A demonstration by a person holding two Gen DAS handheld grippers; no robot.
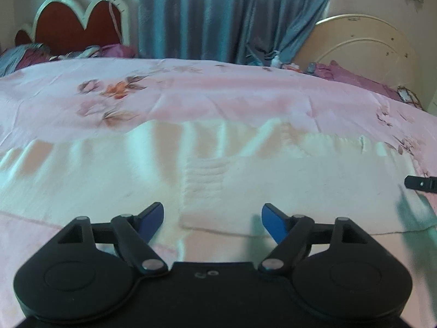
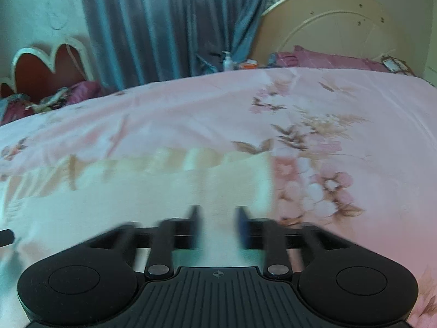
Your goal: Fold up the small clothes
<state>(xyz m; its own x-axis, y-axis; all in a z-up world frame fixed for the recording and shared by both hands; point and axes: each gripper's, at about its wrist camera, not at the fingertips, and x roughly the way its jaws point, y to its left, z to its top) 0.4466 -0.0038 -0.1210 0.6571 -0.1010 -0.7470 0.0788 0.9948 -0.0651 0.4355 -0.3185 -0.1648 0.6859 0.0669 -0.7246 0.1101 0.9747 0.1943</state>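
Note:
A white and cream garment (image 1: 218, 169) lies spread flat across the pink floral bedspread (image 1: 191, 90). My left gripper (image 1: 212, 220) is wide open and empty, hovering over the garment's near edge. A tip of the other gripper (image 1: 420, 183) shows at the right edge of the left wrist view. In the right wrist view the same garment (image 2: 169, 188) lies ahead, its right edge near the middle. My right gripper (image 2: 218, 225) is blurred, its jaws partly open with a gap between them, low over the cloth's right end.
The bedspread (image 2: 341, 125) stretches on to the right of the garment. Purple pillows (image 1: 355, 78), a cream headboard (image 1: 363, 43), a red headboard (image 1: 73, 24), a blue curtain (image 1: 213, 13) and a lotion bottle (image 2: 227, 61) are at the far side.

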